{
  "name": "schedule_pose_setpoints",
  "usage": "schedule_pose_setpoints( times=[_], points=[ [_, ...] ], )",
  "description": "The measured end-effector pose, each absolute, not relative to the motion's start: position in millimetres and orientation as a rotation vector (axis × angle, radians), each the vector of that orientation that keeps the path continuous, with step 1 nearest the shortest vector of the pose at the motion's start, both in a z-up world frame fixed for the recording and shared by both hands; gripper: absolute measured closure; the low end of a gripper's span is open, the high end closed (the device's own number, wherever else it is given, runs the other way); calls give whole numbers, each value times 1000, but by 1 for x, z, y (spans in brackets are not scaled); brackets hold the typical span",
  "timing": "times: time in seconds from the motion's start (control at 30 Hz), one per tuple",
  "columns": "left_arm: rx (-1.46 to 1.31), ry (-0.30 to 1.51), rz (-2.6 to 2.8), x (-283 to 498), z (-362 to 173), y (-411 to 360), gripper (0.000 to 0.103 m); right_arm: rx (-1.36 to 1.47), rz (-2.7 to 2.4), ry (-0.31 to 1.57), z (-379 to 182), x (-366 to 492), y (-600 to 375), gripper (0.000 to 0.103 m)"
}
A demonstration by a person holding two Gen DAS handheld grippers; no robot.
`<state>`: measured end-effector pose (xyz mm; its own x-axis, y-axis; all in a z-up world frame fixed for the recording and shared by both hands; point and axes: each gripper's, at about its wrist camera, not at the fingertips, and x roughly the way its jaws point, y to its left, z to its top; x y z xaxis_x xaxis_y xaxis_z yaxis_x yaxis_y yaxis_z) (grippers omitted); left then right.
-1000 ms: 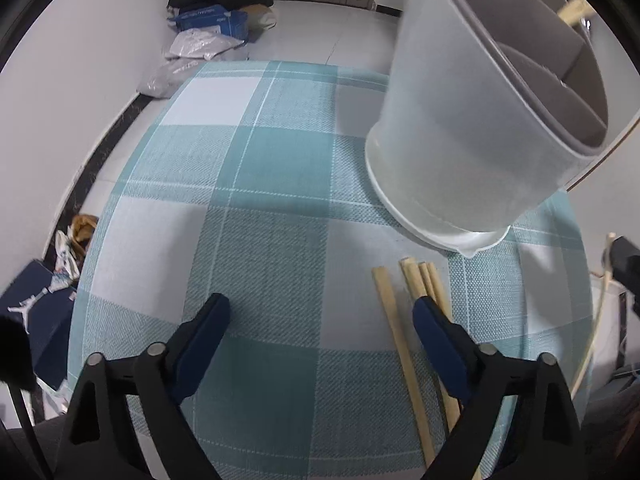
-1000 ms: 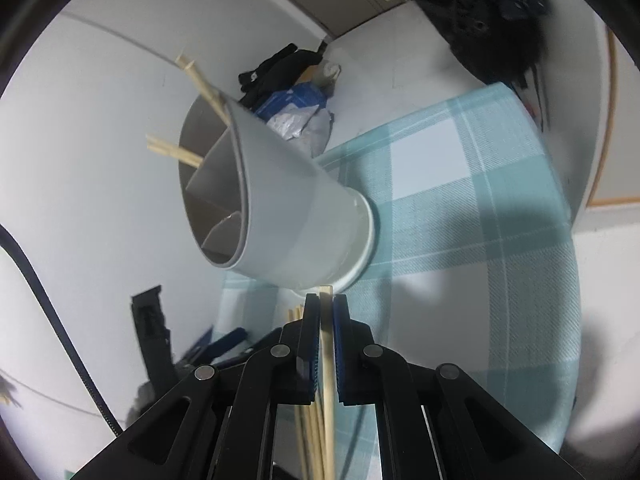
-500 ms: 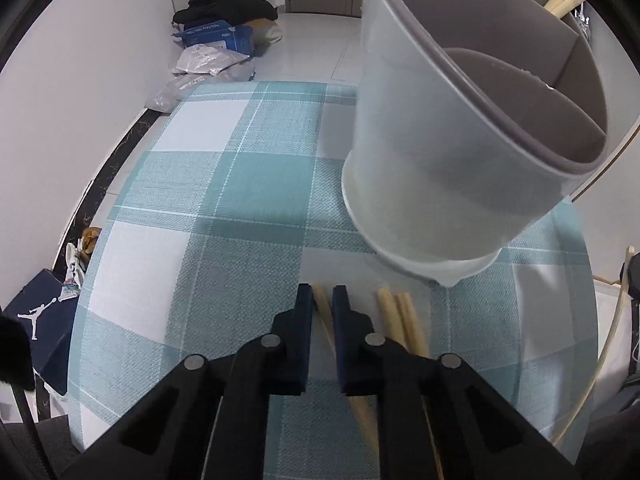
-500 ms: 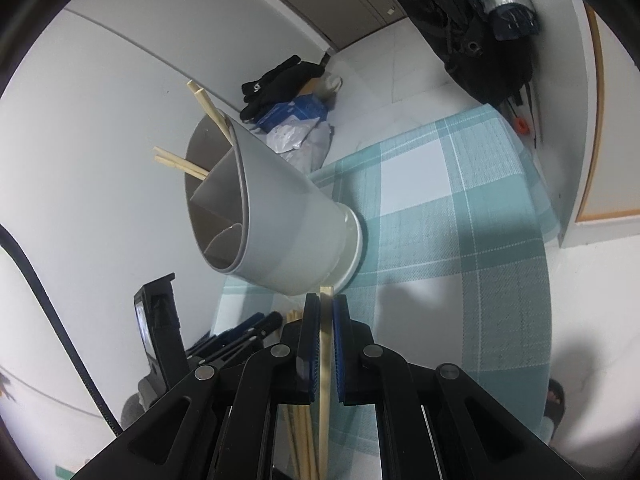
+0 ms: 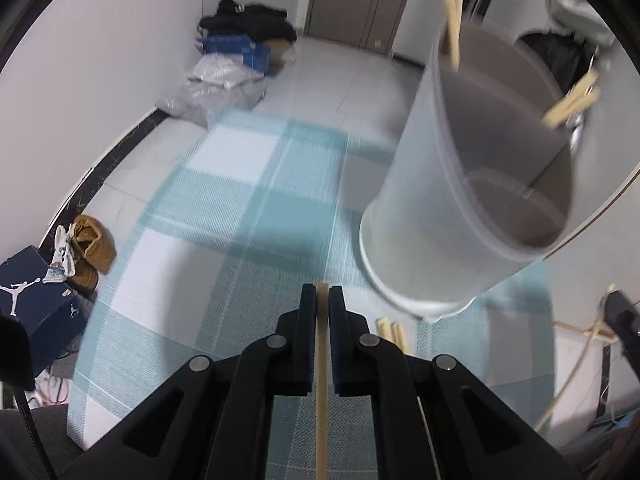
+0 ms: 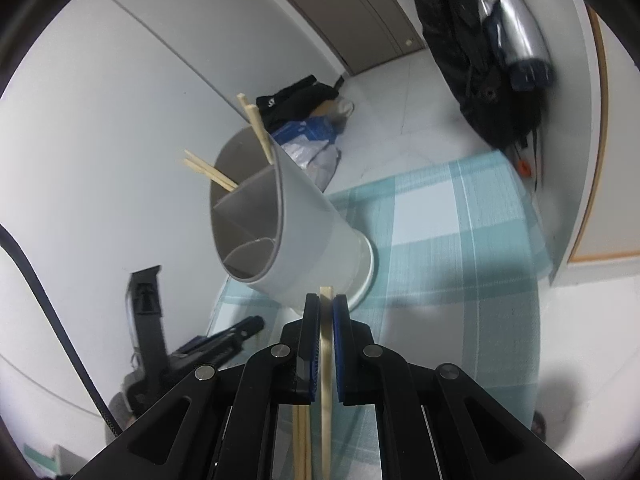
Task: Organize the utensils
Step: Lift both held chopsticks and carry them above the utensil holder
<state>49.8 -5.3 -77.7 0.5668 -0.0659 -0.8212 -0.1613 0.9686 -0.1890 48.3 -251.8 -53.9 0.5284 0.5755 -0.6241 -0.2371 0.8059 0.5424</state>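
A white utensil holder with inner dividers stands on the teal checked tablecloth; several wooden chopsticks stick out of it. My left gripper is shut on a wooden chopstick, lifted above the cloth, left of the holder's base. My right gripper is shut on another chopstick, just before the holder. Loose chopsticks lie on the cloth near the holder's base, and some show in the right wrist view.
Bags, a blue box and dark clothes lie on the floor beyond the table. A shoebox and shoes sit on the floor at left. Dark coats hang at right. The left gripper's body shows below the holder.
My left gripper closed on a chopstick from the cloth and has lifted it. My right gripper rose a little, still holding its chopstick.
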Motion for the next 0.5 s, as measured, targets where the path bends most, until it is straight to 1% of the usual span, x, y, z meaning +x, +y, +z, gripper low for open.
schedule_pose_setpoints(
  times=[0.2,0.5],
  points=[
    [-274,806,18,31,-38,-2,100,360,483,812,-37,35,-249,97],
    [-214,693,-35,13,-7,-6,100,267,453,718,-20,14,-241,97]
  ],
)
